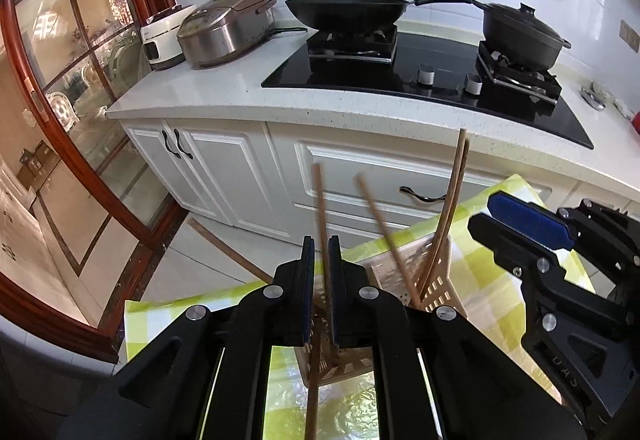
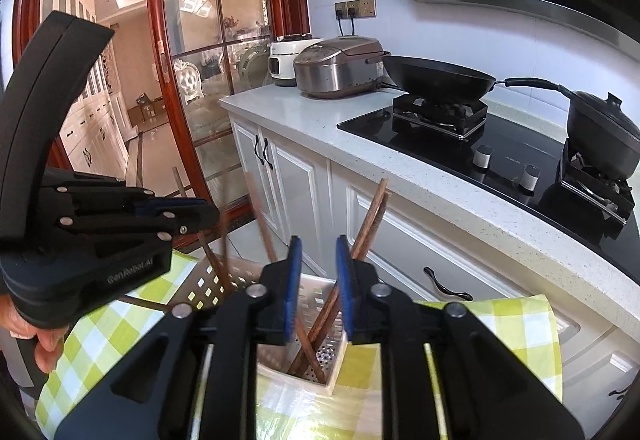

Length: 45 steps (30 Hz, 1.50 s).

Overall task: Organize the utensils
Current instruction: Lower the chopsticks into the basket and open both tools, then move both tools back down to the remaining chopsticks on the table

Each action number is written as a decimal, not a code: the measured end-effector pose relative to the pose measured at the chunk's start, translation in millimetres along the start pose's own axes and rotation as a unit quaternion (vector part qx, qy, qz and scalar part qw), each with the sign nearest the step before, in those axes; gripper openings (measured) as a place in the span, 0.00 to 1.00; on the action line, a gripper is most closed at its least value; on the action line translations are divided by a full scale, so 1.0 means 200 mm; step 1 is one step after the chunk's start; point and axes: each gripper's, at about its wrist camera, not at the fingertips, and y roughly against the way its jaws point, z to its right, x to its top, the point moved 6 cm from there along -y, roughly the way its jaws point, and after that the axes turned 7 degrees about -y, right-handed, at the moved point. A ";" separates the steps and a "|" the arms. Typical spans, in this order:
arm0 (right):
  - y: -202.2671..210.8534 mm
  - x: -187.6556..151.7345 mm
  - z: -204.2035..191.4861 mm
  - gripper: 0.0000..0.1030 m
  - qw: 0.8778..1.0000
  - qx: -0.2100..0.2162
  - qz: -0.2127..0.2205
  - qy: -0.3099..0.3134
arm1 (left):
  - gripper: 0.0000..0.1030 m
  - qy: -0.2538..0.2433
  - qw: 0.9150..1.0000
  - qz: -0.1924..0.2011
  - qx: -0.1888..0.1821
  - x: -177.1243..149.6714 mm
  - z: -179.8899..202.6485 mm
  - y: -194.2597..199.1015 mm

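A beige perforated utensil holder [image 1: 434, 280] [image 2: 320, 296] stands on a green checked tablecloth [image 1: 480, 264] [image 2: 500, 324]. Several brown wooden chopsticks lean in it, two [image 1: 448, 208] [image 2: 370, 220] crossing at the right. My left gripper [image 1: 321, 252] sits above the holder with one chopstick [image 1: 320, 200] between its fingers, which are close together; it also shows in the right wrist view [image 2: 200, 214]. My right gripper [image 2: 316, 264] is open and empty just above the holder; it appears at the right of the left wrist view [image 1: 520, 218].
A white counter [image 1: 224, 88] carries a rice cooker [image 1: 224, 28], a black hob [image 1: 424, 80] with a wok [image 1: 348, 10] and a lidded pot [image 1: 520, 32]. White cabinets [image 1: 224, 168] stand below. A glass door with a red frame [image 1: 60, 80] is at the left.
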 end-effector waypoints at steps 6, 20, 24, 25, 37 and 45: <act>0.09 -0.04 0.03 0.20 1.000 0.000 0.009 -0.004 | 0.06 0.008 1.000 0.016 0.000 -0.01 -0.01 0.10; 0.41 -0.50 0.14 0.49 1.000 -0.003 0.011 -0.008 | 0.09 0.082 0.989 0.117 -0.041 -0.50 -0.08 0.57; 0.46 -0.78 0.15 0.50 0.999 0.007 -0.017 -0.028 | 0.10 0.107 0.985 0.125 -0.058 -0.76 -0.03 0.61; 0.47 -0.83 0.15 0.50 0.999 0.005 -0.021 -0.030 | 0.10 0.110 0.984 0.123 -0.063 -0.83 -0.01 0.60; 0.55 -1.27 0.18 0.58 0.997 -0.023 -0.076 -0.001 | 0.10 0.107 0.985 0.008 -0.133 -1.18 0.45 0.05; 0.59 -1.26 0.23 0.63 0.997 -0.030 -0.066 0.006 | 0.10 0.101 0.989 -0.055 -0.093 -1.19 0.51 -0.23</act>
